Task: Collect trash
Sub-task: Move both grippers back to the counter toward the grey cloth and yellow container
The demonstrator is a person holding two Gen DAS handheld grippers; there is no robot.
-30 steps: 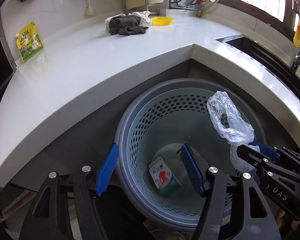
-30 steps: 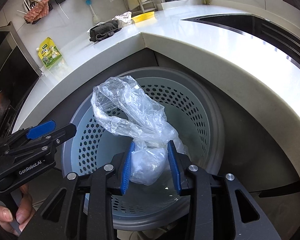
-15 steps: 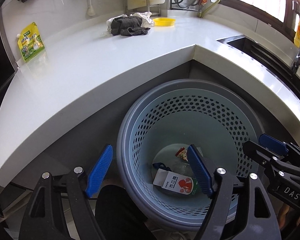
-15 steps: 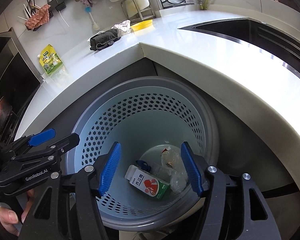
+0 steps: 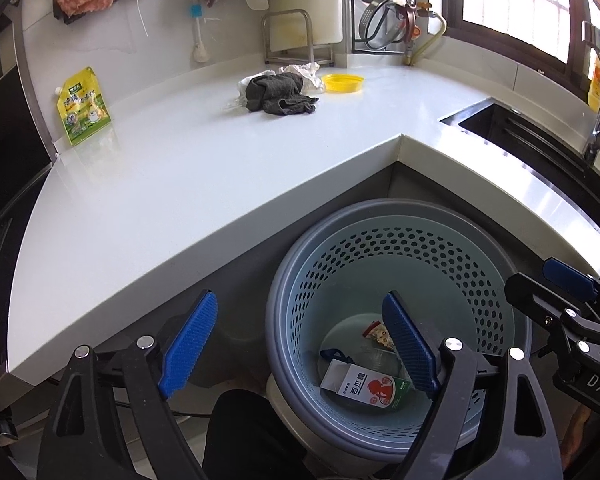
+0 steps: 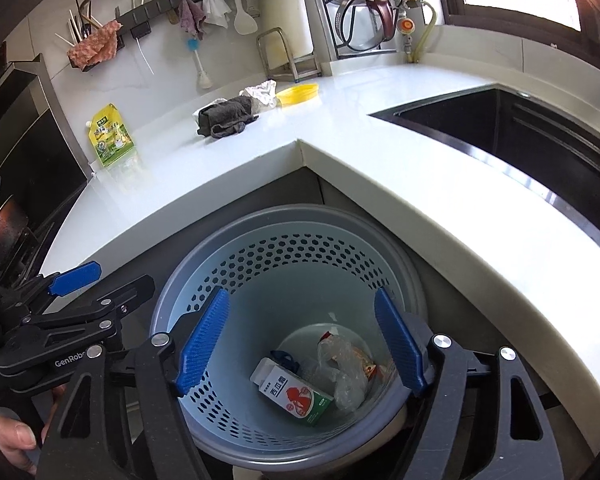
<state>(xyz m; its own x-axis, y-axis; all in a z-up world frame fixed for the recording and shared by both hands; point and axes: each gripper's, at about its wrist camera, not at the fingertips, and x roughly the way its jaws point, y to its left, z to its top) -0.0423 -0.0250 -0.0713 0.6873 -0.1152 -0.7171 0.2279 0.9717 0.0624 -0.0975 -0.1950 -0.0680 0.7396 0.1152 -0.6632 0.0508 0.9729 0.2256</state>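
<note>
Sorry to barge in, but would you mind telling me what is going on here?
A person is collecting trash with a handheld gripper in each hand. Both the left gripper and the right gripper hang over the bin, jaws opening with nothing between them. A plastic bag and a carton lie at the bottom. Rags and a pouch sit on the counter.

- Grey-blue perforated bin (image 6: 292, 264) stands upright below the white surface's (image 6: 380, 184) inner corner.
- Red-and-green carton (image 6: 296, 394) lies on its side on the bin's floor.
- Crumpled clear plastic bag (image 6: 342, 368) rests just beside the carton.
</note>
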